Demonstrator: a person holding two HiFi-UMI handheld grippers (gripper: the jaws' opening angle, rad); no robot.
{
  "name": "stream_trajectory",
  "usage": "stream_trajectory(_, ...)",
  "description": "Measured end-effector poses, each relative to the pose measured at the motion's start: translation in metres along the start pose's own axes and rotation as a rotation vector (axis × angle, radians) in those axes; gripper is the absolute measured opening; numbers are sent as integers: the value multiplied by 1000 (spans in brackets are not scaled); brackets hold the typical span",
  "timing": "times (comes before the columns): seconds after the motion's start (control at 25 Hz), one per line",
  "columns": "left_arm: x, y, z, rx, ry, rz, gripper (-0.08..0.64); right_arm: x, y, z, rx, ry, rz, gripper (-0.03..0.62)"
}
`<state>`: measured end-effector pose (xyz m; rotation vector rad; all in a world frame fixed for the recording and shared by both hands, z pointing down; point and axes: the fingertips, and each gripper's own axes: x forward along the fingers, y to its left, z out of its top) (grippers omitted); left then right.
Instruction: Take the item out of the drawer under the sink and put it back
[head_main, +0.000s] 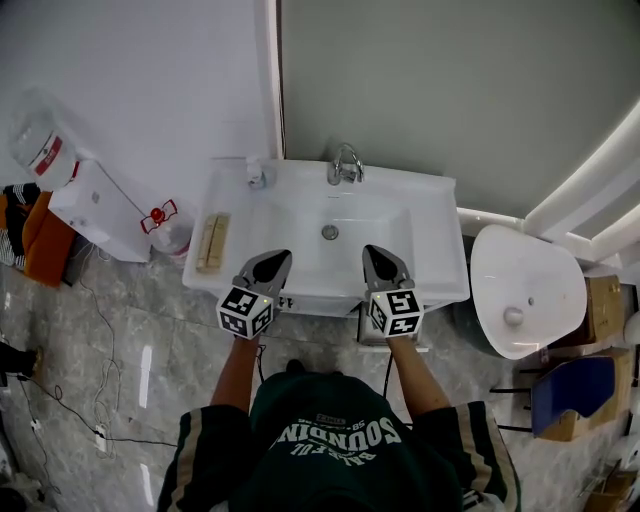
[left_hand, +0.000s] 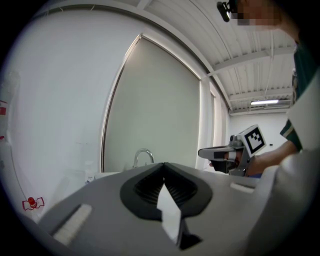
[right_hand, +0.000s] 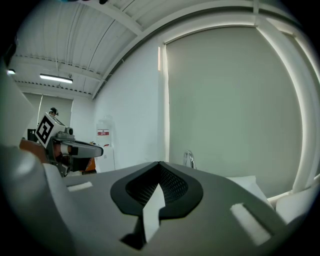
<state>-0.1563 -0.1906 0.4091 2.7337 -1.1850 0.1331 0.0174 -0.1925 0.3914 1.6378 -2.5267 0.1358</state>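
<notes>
A bathroom mock-up set inside an industrial hall: a white ceramic washbasin (head_main: 430, 225) with chrome tap (head_main: 345, 165), white oval toilet (head_main: 525, 290), grey marble-look tiled floor (head_main: 120, 330), under a ribbed metal ceiling (right_hand: 65, 40) with strip light (right_hand: 56, 78).

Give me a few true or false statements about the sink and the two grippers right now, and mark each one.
1. The left gripper and right gripper both have their jaws together and hold nothing. True.
2. The faucet stands at the front edge of the sink. False: it stands at the back, by the wall.
3. A tan block lies on the sink's left ledge. True.
4. The left gripper grips the tan block. False: the two are apart.
</notes>
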Motion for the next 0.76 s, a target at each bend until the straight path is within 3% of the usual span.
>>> stream_trajectory(0.76,6,-13,-11,-21,20,-18,50,-14,-6,-1,18,-20,-2,2)
